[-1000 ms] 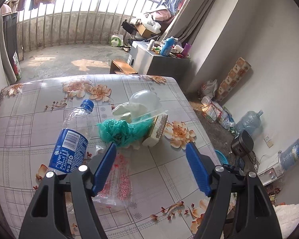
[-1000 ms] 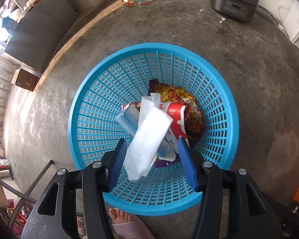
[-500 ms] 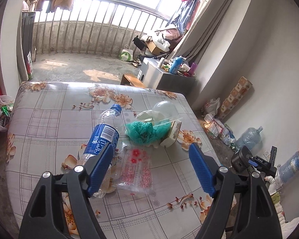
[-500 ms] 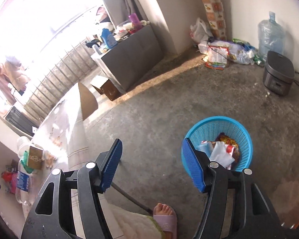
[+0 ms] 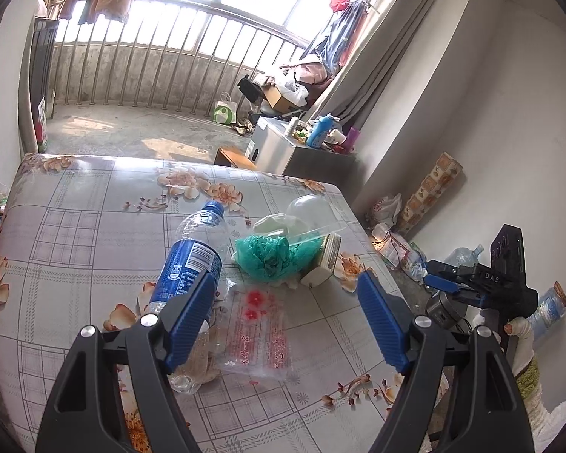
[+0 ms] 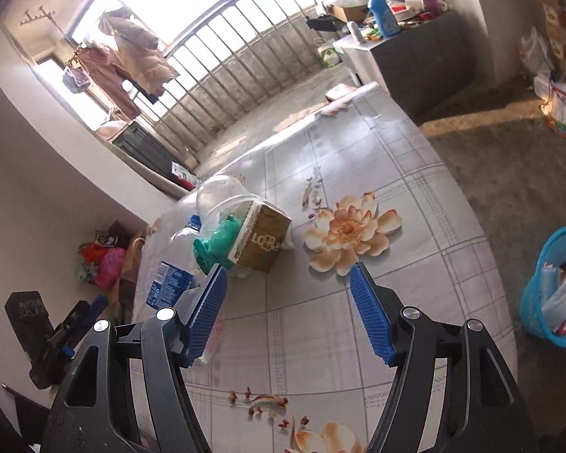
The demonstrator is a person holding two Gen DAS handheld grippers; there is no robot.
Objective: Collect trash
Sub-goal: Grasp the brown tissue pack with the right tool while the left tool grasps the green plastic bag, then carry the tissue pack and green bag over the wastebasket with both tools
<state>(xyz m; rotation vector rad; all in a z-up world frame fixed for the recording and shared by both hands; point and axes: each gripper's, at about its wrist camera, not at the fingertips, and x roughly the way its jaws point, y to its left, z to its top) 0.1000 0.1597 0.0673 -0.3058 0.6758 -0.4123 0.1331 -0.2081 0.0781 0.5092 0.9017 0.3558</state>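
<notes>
Trash lies on a floral table [image 5: 75, 226]: a clear bottle with a blue label [image 5: 188, 268], a clear printed plastic bag [image 5: 258, 328], a crumpled green bag [image 5: 271, 255], a small brown carton [image 5: 324, 260] and a clear domed lid [image 5: 305, 209]. My left gripper [image 5: 286, 302] is open and empty above the near side of the pile. My right gripper [image 6: 286, 302] is open and empty over the table, just right of the carton [image 6: 262, 239]. The blue basket [image 6: 554, 287] with wrappers stands on the floor at right.
A grey cabinet [image 5: 283, 147] with bottles stands beyond the table. Bags, a water jug [image 5: 464, 255] and a cooker lie on the floor along the right wall. The right gripper also shows in the left wrist view [image 5: 439, 283] past the table's right edge.
My right gripper let a white wrapper fall into the basket, then swung up and left over the table. My left gripper pulled back and rose from the pile.
</notes>
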